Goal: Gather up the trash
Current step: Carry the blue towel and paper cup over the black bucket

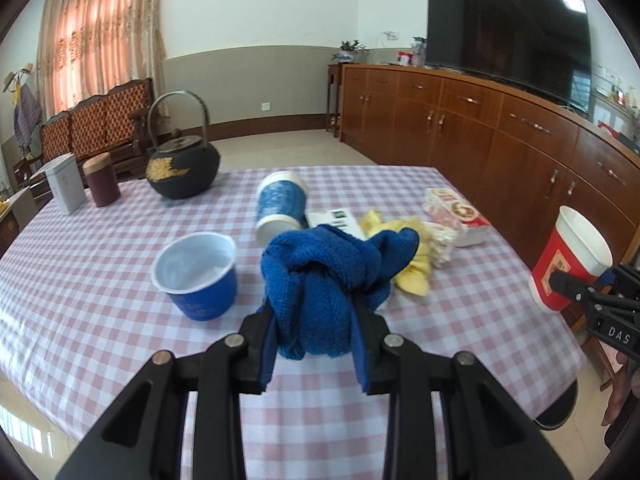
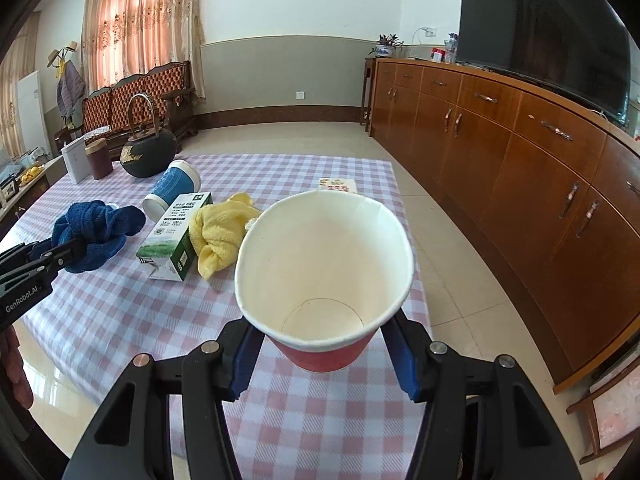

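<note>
Left tongs (image 1: 316,320): closed on the blue cloth (image 1: 328,276), which bulges bunched between the two jaws, lifted above the tabletop (image 1: 100,240).
Right tongs (image 2: 324,354): clamped on the red paper cup (image 2: 324,280) low on its sides; the cup tilts its open mouth toward the camera and its white inside looks empty. In the left wrist view this cup hangs out past the tabletop's right edge.
Blue tub (image 1: 198,276): upright on the checked tabletop, just left of the held cloth, white inside.
Blue patterned cup (image 1: 280,206): lying on its side beyond the tub, white rim facing the near side.
Milk carton (image 2: 172,236): lying flat, green and white, between the blue cloth and the yellow cloth (image 2: 220,236), touching the yellow one.
Yellow cloth: crumpled on the tabletop, near the middle.
Red and white packet (image 1: 456,212): flat near the right edge, just beyond the yellow cloth.
Far left corner: a black kettle (image 1: 182,172) with an arched handle, a dark red canister (image 1: 100,184) and a grey tin (image 1: 66,184) stand in a row.
</note>
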